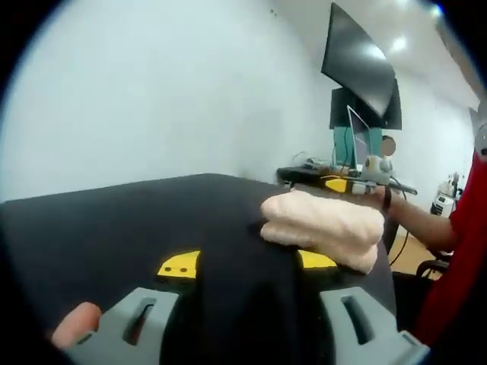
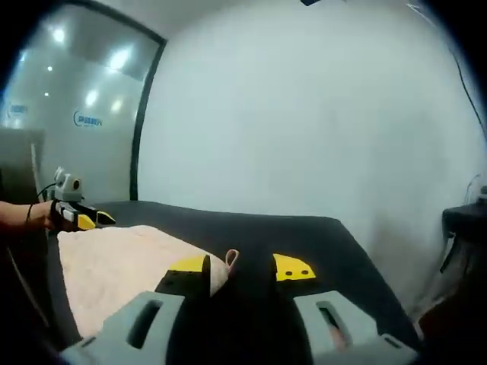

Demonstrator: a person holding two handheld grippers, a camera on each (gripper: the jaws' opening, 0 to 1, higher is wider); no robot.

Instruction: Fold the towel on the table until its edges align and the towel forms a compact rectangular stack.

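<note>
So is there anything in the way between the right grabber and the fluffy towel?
Nothing visible. In the right gripper view the right gripper sits right at the edge of the fluffy cream towel on the black table.

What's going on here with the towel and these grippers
A person is folding a pale towel on a black table with two handheld grippers. The towel lies in a thick folded bundle. The left gripper hangs low over the table just short of the towel, jaws apart. The right gripper sits at the towel's edge beside a small loop, jaws apart, gripping nothing.
</note>
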